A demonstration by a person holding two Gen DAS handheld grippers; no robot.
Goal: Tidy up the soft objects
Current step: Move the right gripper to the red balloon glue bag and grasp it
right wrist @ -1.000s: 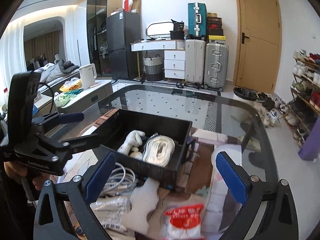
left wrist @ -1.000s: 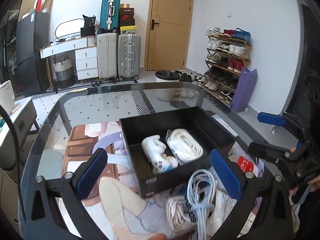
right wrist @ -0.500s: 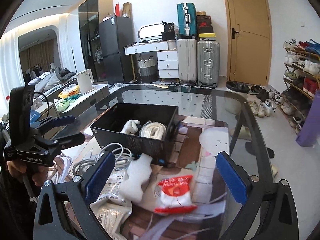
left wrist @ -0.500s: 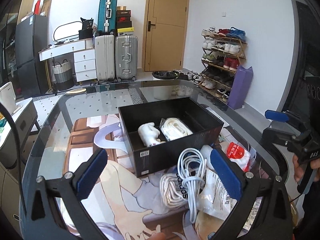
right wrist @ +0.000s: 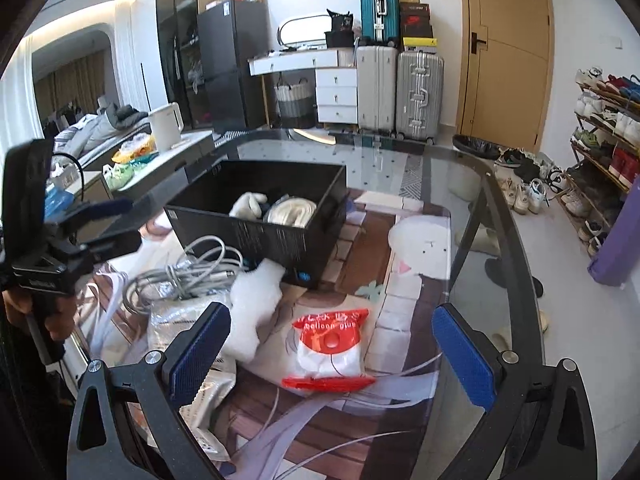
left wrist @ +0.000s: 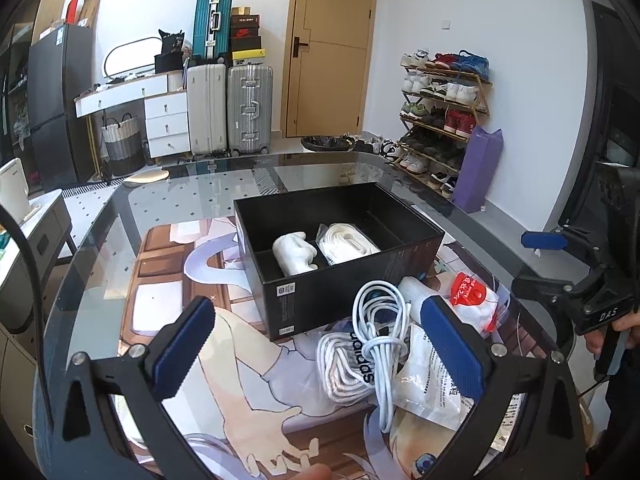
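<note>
Both claws hang wide open and empty above the glass-topped table (left wrist: 100, 232). The left gripper (left wrist: 320, 344), blue pads spread far apart, touches nothing; just ahead of it, between its pads, lies the coiled pale-blue cable (left wrist: 382, 320) on top of a white bundled cord in a clear printed bag (left wrist: 344, 364), with a crinkled clear plastic packet (left wrist: 428, 392) by its right pad. Beyond those stands the open black cardboard box (left wrist: 332, 284), holding a white plush toy (left wrist: 294, 254) and a white rolled strap in a clear wrap (left wrist: 346, 240) side by side.

The right gripper (right wrist: 332, 352) is equally spread, gripping nothing. Between its pads sits the red-and-white balloon-glue packet (right wrist: 330, 350); a white foam piece (right wrist: 254, 300) lies near its left pad, touching the box's near wall. To the right of this claw the illustrated desk mat (right wrist: 412, 248) is bare, then glass runs to the table's rounded edge.
</note>
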